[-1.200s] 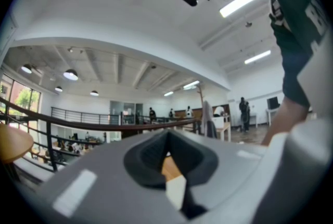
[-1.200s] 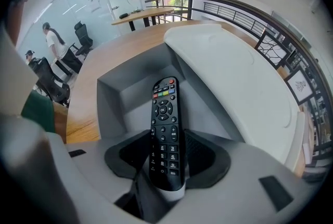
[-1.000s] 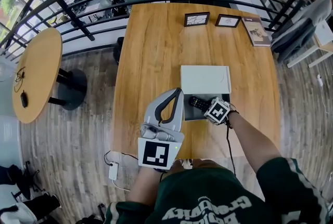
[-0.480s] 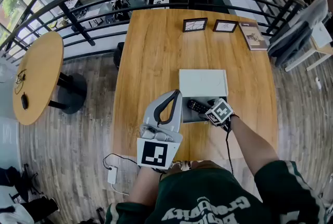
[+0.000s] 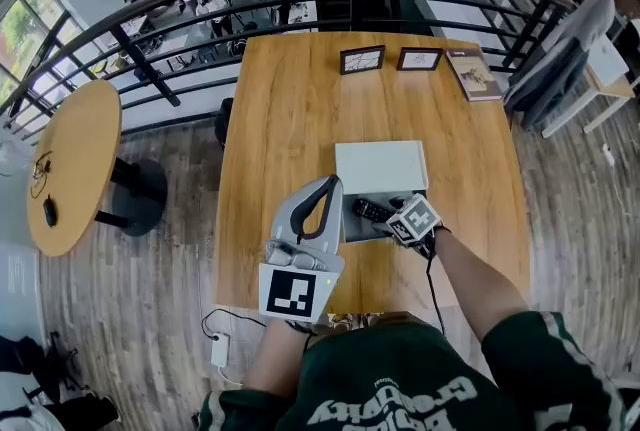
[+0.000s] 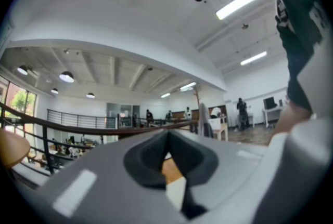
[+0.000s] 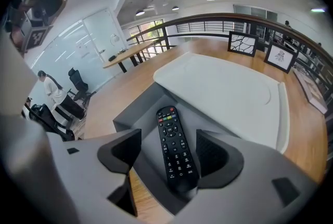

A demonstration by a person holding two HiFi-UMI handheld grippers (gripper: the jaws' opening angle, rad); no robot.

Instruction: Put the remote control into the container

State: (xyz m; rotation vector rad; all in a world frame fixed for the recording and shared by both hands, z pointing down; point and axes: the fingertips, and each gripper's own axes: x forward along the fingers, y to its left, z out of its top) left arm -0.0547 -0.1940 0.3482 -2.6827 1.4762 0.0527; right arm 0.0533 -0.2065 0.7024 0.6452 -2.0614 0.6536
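A black remote control (image 7: pixel 176 147) lies flat in the grey container (image 7: pixel 136 109), its buttons facing up. My right gripper (image 7: pixel 169 149) stands open over the container's near end, with one pad on each side of the remote and neither touching it. From the head view, the remote (image 5: pixel 368 211) rests in the container (image 5: pixel 352 229) just left of the right gripper (image 5: pixel 395 222). The container's white lid (image 5: pixel 380 168) lies behind it, overlapping its far edge. My left gripper (image 5: pixel 333 185) is shut and empty, raised over the table to the left of the container.
Two framed pictures (image 5: pixel 361 59) (image 5: pixel 420 58) and a book (image 5: pixel 474 76) sit at the far end of the wooden table (image 5: pixel 280 119). A dark railing (image 5: pixel 150 29) runs behind it. A round table (image 5: pixel 70 149) stands to the left.
The right gripper has drawn back a little toward me, and the remote stays lying in the container. The left gripper has kept its place.
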